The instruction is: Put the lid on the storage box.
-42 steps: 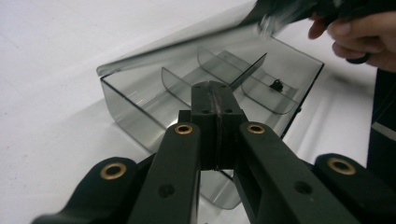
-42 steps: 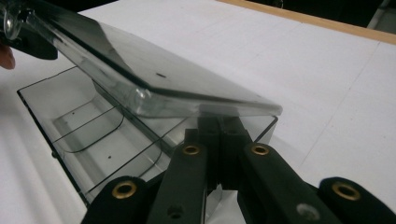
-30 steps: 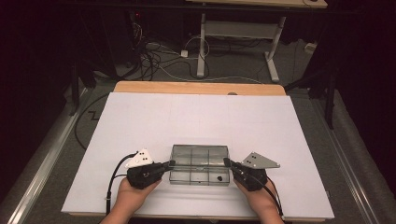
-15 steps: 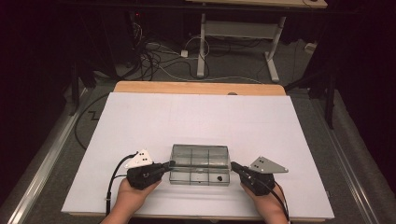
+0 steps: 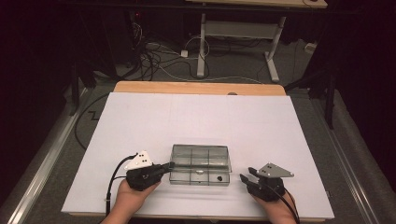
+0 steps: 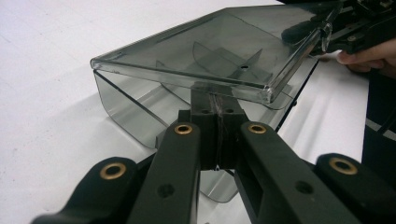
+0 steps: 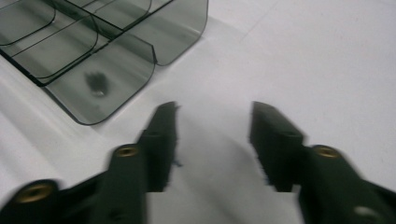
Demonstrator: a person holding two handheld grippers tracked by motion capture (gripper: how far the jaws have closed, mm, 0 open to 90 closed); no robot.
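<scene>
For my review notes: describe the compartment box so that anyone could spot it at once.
On the white table, look at the near edge, between the person's two hands. The smoky clear plastic box lies there, divided into small compartments. The left gripper is shut on its edge; the right gripper is open beside it.

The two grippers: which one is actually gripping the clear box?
The left gripper: its jaws are shut on the clear box's left end. The right gripper stands apart, its jaws having just opened with nothing between them.
</scene>
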